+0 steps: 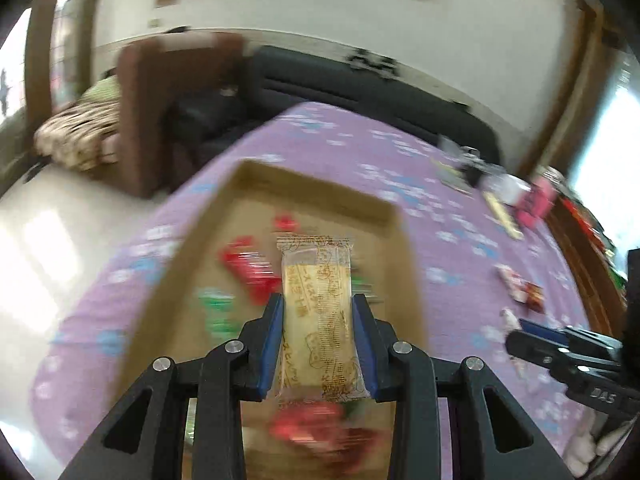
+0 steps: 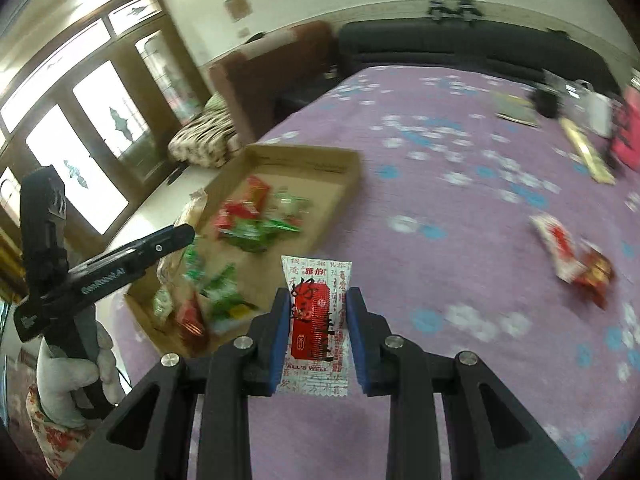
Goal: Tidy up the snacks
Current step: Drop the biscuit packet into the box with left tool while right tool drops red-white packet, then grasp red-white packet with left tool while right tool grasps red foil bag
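Left claw [image 1: 318,300] clamps a long pale-yellow wrapped wafer bar [image 1: 318,312] above the shallow cardboard tray [image 1: 312,188] on the purple floral table [image 1: 460,208]: lower before letting go. Right claw [image 2: 318,300] grips a white-and-red printed sachet [image 2: 316,316] over the table, right of the tray: swing it left, clear of the left claw.

A pale yellow wafer packet [image 1: 318,312] is held upright above the open cardboard box [image 1: 320,192], where red and green snacks [image 2: 256,220] lie jumbled (blurred). A white-and-red packet [image 2: 318,320] is gripped upright over the purple cloth; another [image 2: 568,252] lies flat.
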### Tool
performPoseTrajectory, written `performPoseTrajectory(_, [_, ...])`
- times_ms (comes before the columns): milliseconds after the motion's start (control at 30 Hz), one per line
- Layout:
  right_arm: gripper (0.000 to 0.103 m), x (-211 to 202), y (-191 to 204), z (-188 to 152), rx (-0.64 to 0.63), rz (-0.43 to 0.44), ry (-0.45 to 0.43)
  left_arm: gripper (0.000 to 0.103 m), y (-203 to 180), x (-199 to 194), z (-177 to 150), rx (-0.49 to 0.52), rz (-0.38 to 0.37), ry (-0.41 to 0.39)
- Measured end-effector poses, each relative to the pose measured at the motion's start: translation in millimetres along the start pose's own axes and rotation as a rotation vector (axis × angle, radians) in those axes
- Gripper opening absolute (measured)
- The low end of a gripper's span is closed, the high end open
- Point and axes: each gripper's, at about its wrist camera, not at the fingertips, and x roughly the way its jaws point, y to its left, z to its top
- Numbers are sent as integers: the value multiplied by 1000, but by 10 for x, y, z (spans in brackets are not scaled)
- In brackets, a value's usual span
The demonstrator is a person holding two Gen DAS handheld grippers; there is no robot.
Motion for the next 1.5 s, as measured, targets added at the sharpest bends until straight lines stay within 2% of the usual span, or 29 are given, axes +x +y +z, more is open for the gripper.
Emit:
performPoseTrajectory(133, [27,349,370,189,-62,18,15,36,279,62,-34,-43,42,16])
performPoseTrajectory(333, [27,841,747,351,-130,-5,59,38,453,67,-80,-92,6,17])
performPoseTrajectory(400, [28,928,801,366,-134,-1,68,46,470,39,-76,-97,-10,8])
performPoseTrajectory(467, [31,970,817,372,-126,4,68,59,481,-12,-71,-107,-15,-13])
performPoseTrajectory(500, [31,974,816,373,-116,11,63,62,483,-46,-66,-118,-27,-27])
performPoseTrajectory(667, [33,776,705,353,-85,28,19,83,418,-296,-22,-131,-75,-132])
performPoseTrajectory(700, [33,705,671,349,-78,26,4,84,378,-352,-12,-129,-89,-157])
performPoseTrajectory(767, [34,552,530,346,-51,20,-31,87,264,-467,8,-121,-144,-208])
performPoseTrajectory(867, [42,291,224,295,-3,-12,-85,87,95,-555,24,-107,-250,-237])
performPoseTrajectory(967, [45,48,-242,231,51,-85,-122,88,-99,-571,15,-94,-349,-217])
performPoseTrajectory(1167, [44,-449,-1560,52,293,-294,-155,88,-576,-373,-54,-5,-373,-98])
performPoseTrajectory(1267, [44,-665,-2088,-124,412,-342,-180,88,-777,-228,-106,9,-388,-41])
performPoseTrajectory(1367, [44,-748,-2314,-269,468,-333,-192,88,-973,-126,-153,32,-385,0])
performPoseTrajectory(1500, [44,-719,-2402,-346,492,-319,-194,88,-1192,-77,-212,83,-366,27])
